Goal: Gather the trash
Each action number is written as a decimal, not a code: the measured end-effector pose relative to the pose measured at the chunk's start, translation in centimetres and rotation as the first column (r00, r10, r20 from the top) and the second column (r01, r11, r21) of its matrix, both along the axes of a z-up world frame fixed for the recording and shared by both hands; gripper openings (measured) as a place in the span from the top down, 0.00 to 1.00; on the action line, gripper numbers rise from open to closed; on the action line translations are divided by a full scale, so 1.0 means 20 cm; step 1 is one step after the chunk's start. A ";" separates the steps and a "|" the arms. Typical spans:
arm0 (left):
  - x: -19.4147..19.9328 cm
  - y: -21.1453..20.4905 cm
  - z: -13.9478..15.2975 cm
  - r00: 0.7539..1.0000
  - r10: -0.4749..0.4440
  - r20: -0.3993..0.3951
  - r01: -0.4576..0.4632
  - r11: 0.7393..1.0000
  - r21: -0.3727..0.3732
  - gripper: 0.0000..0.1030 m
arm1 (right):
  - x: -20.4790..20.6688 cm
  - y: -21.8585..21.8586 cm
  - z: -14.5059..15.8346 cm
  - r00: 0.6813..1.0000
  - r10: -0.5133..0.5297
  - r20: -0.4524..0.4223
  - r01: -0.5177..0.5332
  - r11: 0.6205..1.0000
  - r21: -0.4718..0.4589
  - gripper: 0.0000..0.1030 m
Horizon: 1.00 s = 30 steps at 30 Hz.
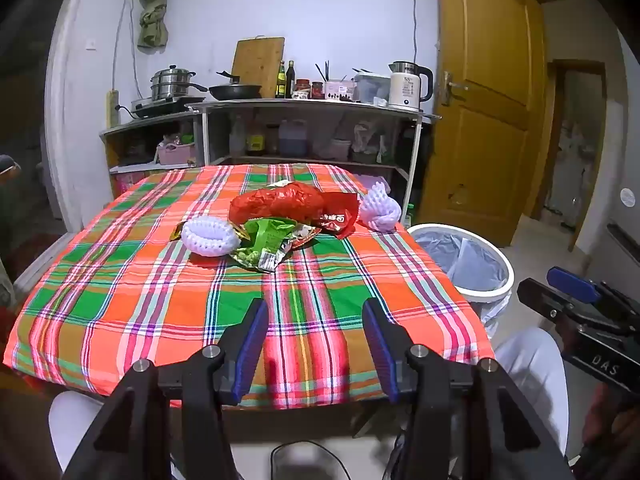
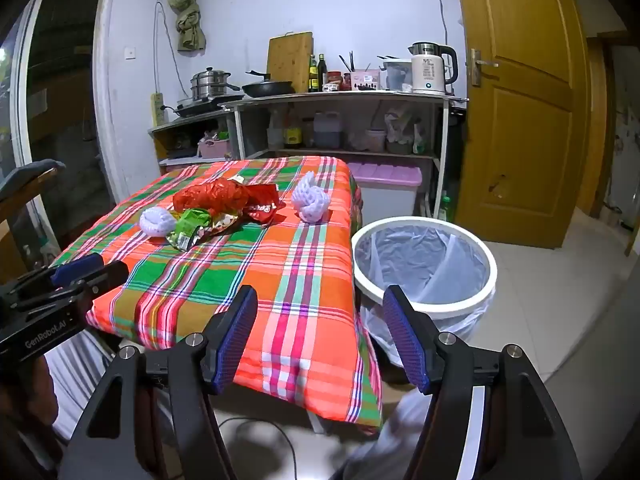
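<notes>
Even indoor light fills both fisheye views, with soft shadows under the trash on the orange-green plaid tablecloth [image 1: 160, 288]. Edges bend and darken; the bottom blurs.

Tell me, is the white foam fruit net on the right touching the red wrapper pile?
Apart. The right wrist view shows checked cloth between the foam net and the red wrappers.

A plaid cotton tablecloth [image 1: 168, 280] is showing orange, green and pink checks. A crumpled plastic wrapper [image 1: 276, 202] is glowing red beside a green foil snack packet [image 1: 266, 240]. Two foam fruit nets [image 1: 210, 236] are looking white; the round plastic bin [image 2: 424, 268] is showing a white rim.
</notes>
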<state>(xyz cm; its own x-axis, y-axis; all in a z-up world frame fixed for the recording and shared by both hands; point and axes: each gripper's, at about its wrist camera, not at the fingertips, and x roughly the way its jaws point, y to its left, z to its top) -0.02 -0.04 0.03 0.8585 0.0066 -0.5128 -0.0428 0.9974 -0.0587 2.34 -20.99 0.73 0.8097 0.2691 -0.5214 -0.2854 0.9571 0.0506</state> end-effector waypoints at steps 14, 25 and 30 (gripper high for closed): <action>0.03 0.00 -0.03 1.000 0.001 -0.008 -0.001 1.000 -0.006 0.53 | 0.01 -0.01 -0.01 1.000 -0.001 -0.006 0.001 1.000 0.000 0.36; 0.01 0.01 -0.01 1.000 0.003 -0.005 -0.003 1.000 -0.010 0.53 | 0.00 0.00 0.01 1.000 -0.001 -0.008 0.001 1.000 0.000 0.36; 0.01 0.01 0.00 1.000 0.001 -0.007 -0.001 1.000 -0.015 0.53 | 0.01 0.00 0.00 1.000 0.000 -0.007 0.000 1.000 -0.002 0.36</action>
